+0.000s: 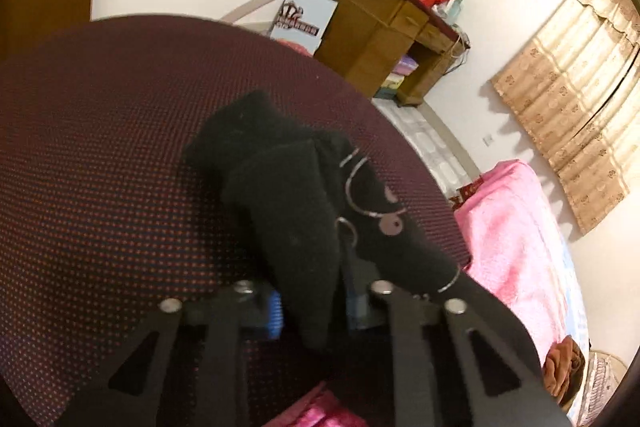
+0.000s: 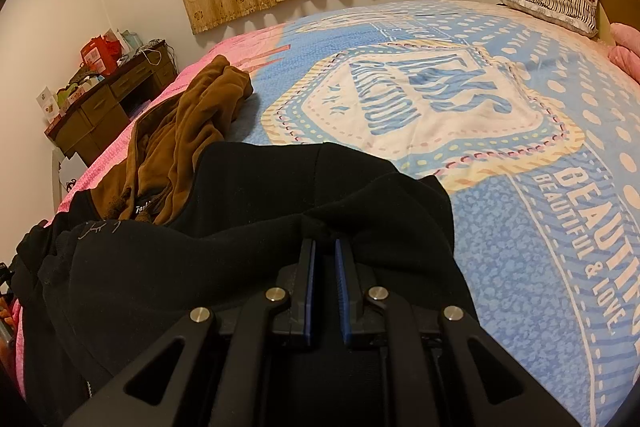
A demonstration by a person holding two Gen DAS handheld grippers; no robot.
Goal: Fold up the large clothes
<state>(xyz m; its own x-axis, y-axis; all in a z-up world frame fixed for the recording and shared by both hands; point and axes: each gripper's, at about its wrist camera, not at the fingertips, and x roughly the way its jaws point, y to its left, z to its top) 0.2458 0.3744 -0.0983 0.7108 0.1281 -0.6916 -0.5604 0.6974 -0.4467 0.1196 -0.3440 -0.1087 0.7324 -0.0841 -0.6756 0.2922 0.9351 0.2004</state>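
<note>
Black fabric of the garment (image 2: pixel 248 247) is pinched between the nearly closed jaws of the right gripper (image 2: pixel 325 247) low over the blue printed bedspread (image 2: pixel 520 227). Another bunched part of it (bearing a silver outline print) is clamped by the left gripper (image 1: pixel 316 301) above a dotted maroon cloth (image 1: pixel 100 147). A brown garment (image 2: pixel 188 135) is seen just beside it.
</note>
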